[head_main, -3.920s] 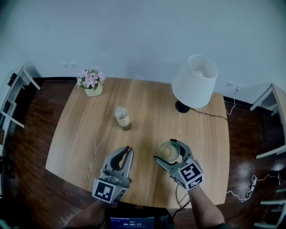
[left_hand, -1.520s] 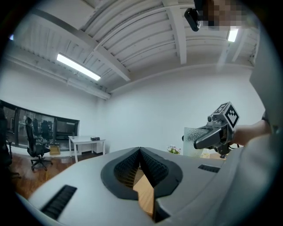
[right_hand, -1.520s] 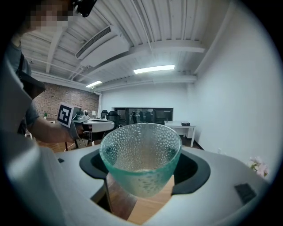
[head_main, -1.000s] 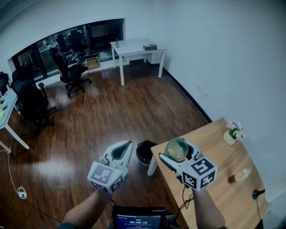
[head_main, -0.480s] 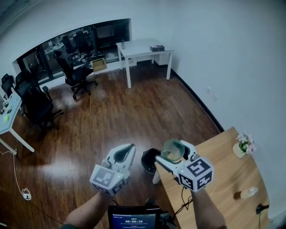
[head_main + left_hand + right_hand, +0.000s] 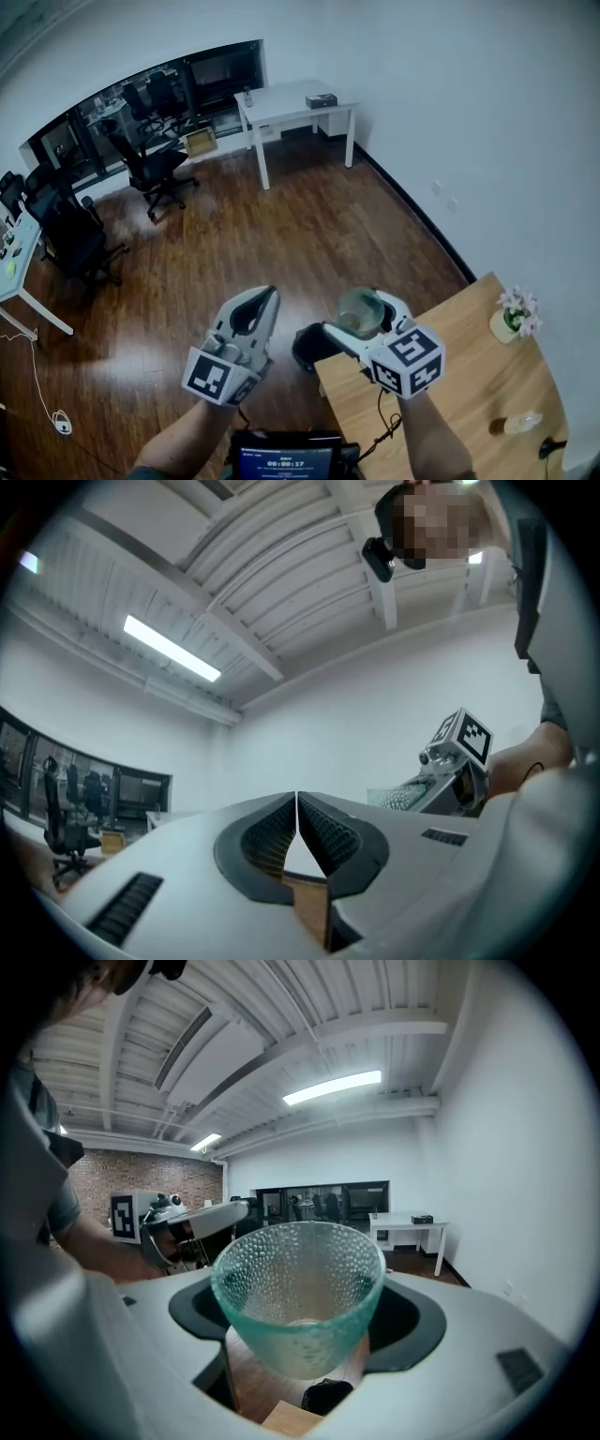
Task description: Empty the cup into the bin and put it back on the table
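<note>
Right gripper grasps the textured glass cup, upright, over the corner of the table. Left gripper, at the cup's 9 o'clock, is clenched with nothing between its jaws. The black bin stands on the floor at the cup's 8 o'clock.

Left tool: jaws closed, tips meeting edge to edge; ribbed pads face each other with nothing between them.
Below the left tool's tips: a narrow wedge of brown wood shows through the gap; floor or tabletop cannot be told.
Right of the left tool: right tool seen side-on, marker cube on top, a dimpled pale green cup at its front end, a person's forearm behind it.
Above the left tool: white beamed ceiling; one lit strip light, upper left.
Left of the left tool: dark windows, an office chair before them.
Behind the left tool: plain white wall.
</note>
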The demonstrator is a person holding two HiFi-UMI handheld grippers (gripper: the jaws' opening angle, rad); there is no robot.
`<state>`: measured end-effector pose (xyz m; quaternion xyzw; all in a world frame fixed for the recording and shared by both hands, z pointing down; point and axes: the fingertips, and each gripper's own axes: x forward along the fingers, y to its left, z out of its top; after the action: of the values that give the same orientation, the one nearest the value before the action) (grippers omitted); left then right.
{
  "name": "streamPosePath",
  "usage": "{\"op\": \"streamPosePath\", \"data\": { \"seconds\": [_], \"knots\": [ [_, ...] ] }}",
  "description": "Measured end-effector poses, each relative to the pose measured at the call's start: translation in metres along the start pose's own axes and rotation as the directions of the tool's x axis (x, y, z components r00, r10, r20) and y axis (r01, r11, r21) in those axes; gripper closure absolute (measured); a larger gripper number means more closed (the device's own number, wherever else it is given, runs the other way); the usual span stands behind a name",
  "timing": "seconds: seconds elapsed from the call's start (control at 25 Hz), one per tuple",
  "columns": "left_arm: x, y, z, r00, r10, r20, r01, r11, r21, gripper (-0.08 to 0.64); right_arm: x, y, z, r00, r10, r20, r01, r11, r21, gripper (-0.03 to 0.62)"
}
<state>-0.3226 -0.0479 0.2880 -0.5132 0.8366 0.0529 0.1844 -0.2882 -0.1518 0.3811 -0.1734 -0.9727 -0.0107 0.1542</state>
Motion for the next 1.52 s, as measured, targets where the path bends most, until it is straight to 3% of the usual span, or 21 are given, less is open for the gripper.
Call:
{"op": "streamPosePath", "data": {
  "seconds": [0.12, 0.4, 0.8, 1.12, 1.52],
  "knots": [
    [0.011, 0.002, 0.011, 0.994, -0.038, 0.098, 0.034, 0.998, 0.043, 0.558, 0.003, -0.015, -0.004, 1.000, -0.024, -0.007, 0.025, 0.999, 0.024, 0.193],
    [0.041, 0.019, 0.017, 0.971, -0.110, 0.212, 0.097, 0.993, 0.073, 0.560, 0.013, -0.050, -0.007, 0.993, -0.112, -0.029, 0.113, 0.993, 0.046, 0.193],
    [0.081, 0.060, 0.021, 0.880, -0.307, 0.362, 0.308, 0.950, 0.057, 0.560, 0.045, -0.086, 0.026, 0.956, -0.283, -0.079, 0.286, 0.958, 0.028, 0.193],
    [0.098, 0.103, 0.012, 0.819, -0.364, 0.443, 0.411, 0.912, -0.011, 0.560, 0.068, -0.097, 0.057, 0.913, -0.376, -0.156, 0.377, 0.926, -0.022, 0.193],
    [0.120, 0.117, 0.013, 0.807, -0.359, 0.469, 0.419, 0.907, -0.027, 0.560, 0.075, -0.122, 0.079, 0.886, -0.396, -0.242, 0.389, 0.918, -0.079, 0.193]
  ]
}}
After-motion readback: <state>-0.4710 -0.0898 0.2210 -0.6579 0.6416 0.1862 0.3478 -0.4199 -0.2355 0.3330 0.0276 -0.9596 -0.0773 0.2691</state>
